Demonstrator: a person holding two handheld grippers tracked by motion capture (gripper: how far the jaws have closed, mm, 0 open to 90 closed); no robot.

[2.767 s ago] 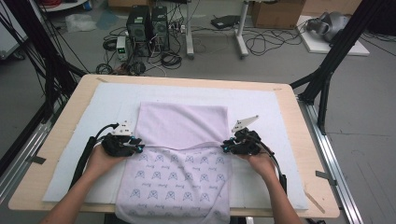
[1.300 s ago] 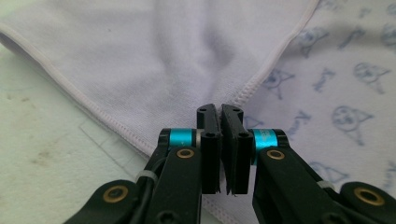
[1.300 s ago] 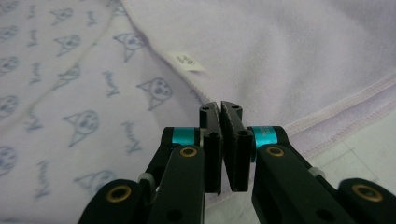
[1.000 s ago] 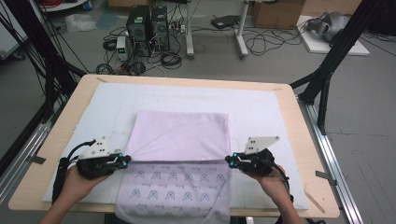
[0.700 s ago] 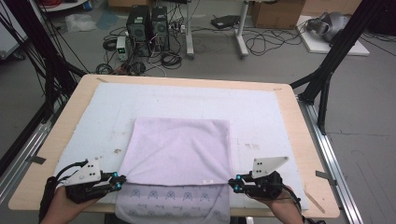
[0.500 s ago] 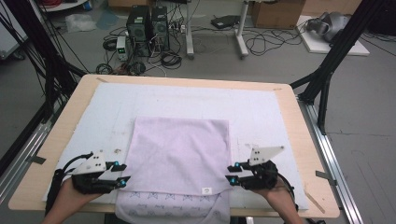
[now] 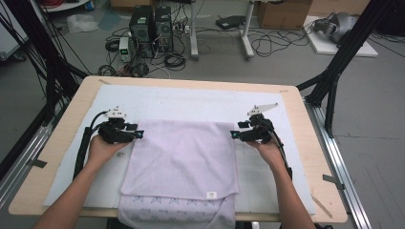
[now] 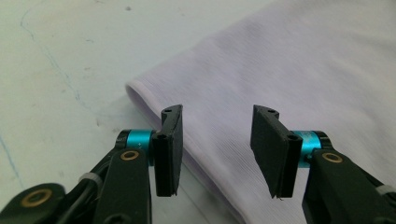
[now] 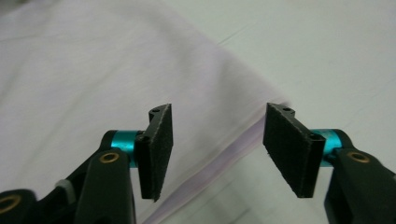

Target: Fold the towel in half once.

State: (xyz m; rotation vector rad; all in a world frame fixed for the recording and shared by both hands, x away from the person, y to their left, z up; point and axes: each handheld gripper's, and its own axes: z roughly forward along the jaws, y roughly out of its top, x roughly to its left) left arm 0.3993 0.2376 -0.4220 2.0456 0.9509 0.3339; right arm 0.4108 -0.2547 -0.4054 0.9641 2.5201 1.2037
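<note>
Both the left gripper (image 7: pixel 138 134) and right gripper (image 7: pixel 232 135) stood spread, jaws just opening, over the folded lilac cloth (image 7: pixel 184 160); its printed near edge hung cut off.

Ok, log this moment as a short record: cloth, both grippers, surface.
cloth: lilac towel, folded, near edge hanging over the table front
left gripper: open, jaws just opened, at the towel's far left corner, nothing gripped
right gripper: open, jaws just opened, at the far right corner, nothing gripped
surface: white mat on wooden table
</note>
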